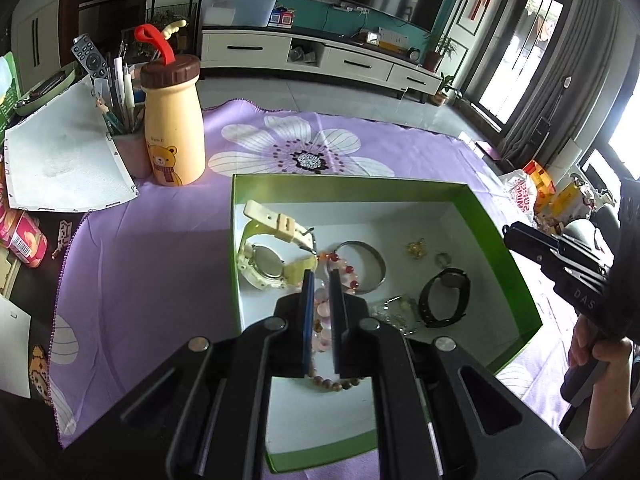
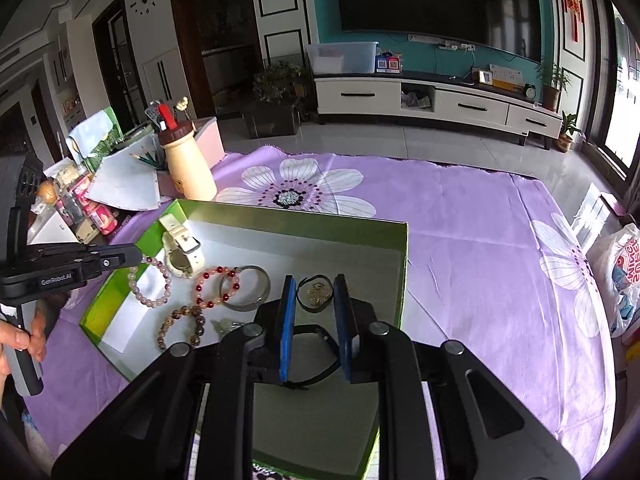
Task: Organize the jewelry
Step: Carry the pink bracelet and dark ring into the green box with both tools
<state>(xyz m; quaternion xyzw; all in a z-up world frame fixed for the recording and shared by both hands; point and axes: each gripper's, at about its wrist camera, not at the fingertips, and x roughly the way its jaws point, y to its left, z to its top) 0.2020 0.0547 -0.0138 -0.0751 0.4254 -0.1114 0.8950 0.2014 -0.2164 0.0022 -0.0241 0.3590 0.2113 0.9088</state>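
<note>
Left gripper [image 1: 320,280] hangs over the near left part of the green box [image 1: 500,240], its blue-padded fingers [image 1: 307,312] close together with pale pink beads showing in the narrow gap; whether they pinch the pink bead bracelet [image 2: 150,282] or merely hover above it cannot be told. Seen from the right wrist, that gripper reaches in from the box's left rim, a hand [image 2: 20,336] wrapped round its grey handle, white lettering "GenRobot.AI" on its black body.

Right gripper [image 2: 315,300] is released, its flat blue pads [image 2: 287,328] spread wide on either side of the black watch [image 1: 444,294], whose smooth dark strap curls in a loop on the white floor of the box. From the left wrist its black body shows the letters "DAS" and a hand [image 1: 596,360] grips it from below.

All the jewelry lies inside the shallow cardboard box: a chunky cream watch [image 1: 266,256] with a rubbery buckled strap, a plain silver bangle [image 1: 376,264], a glossy red and pink bead bracelet [image 2: 216,288], a mottled brown bead bracelet [image 2: 182,326] and a small gold trinket [image 1: 417,248].

The box sits on a purple cloth [image 2: 460,220] printed with white flowers, covering the bench. A cream bottle [image 1: 174,128] with a brown screw cap carries a cartoon bear.
</note>
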